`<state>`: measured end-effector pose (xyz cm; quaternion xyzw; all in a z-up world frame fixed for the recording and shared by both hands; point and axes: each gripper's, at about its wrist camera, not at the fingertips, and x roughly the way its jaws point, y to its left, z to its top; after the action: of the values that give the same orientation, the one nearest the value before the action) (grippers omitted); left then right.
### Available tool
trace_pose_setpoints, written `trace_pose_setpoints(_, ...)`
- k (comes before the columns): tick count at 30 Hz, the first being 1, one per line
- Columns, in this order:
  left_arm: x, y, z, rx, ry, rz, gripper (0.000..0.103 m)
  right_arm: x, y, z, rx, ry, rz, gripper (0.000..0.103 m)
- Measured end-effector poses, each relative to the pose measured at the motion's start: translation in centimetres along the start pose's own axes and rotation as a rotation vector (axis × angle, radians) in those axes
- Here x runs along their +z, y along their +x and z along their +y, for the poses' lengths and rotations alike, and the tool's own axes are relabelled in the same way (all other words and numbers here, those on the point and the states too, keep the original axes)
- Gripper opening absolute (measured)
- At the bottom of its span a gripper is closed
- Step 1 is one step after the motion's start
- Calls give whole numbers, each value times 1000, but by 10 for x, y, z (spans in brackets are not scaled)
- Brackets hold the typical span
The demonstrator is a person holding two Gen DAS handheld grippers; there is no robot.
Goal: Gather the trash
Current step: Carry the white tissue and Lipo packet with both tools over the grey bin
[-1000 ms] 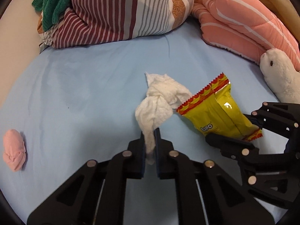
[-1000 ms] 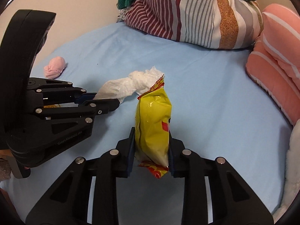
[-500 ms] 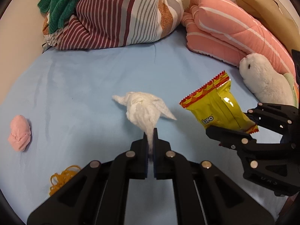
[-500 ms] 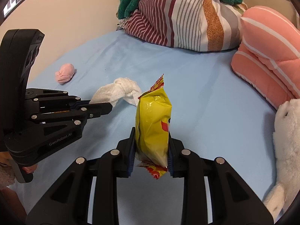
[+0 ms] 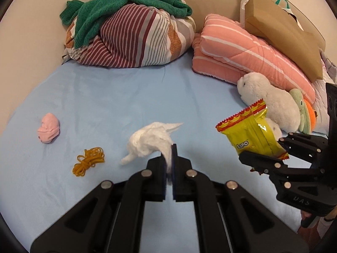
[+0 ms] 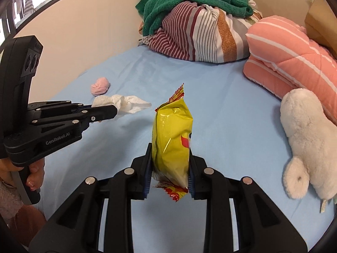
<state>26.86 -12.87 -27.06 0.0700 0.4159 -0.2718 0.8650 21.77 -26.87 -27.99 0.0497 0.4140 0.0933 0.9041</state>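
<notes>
Left wrist view: the left gripper (image 5: pixel 168 158) has its fingers pinched tight on a tail of the white tissue (image 5: pixel 150 142), which hangs clear of the blue sheet (image 5: pixel 105 97). To its right, the right gripper (image 5: pixel 271 156) is clamped on the yellow snack bag (image 5: pixel 251 132), also held off the bed. On the sheet lie a pink wad (image 5: pixel 48 131) and, nearer, a tangle of rubber bands (image 5: pixel 89 160). At the back sit a striped bundle (image 5: pixel 130 39) under a green sweater (image 5: pixel 126 6), a folded pink quilt (image 5: pixel 248 54) and a white plush (image 5: pixel 269 101). Right wrist view: the bag (image 6: pixel 171 139) stands upright between the fingers (image 6: pixel 148 169).
</notes>
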Motion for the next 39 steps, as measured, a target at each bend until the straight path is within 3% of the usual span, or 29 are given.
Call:
trace_pose_setpoints(12,-34,-125,-44,10,18,-66,4,-43,-124,46,1,23,-73,26)
trace_pose_setpoints(23,-69,-218,-106,10,89,-124,4,-83,-242,73,-57,30,-159,26)
trace_pose_setpoints(29,-81,-246,-152,-39,163,-142,4,-116,-300,63,-123,61,-190,26)
trace_pose_setpoints(39,-85,-271,-261,-178,363,-189,4,-185,-413,11,-296,229,-272,26)
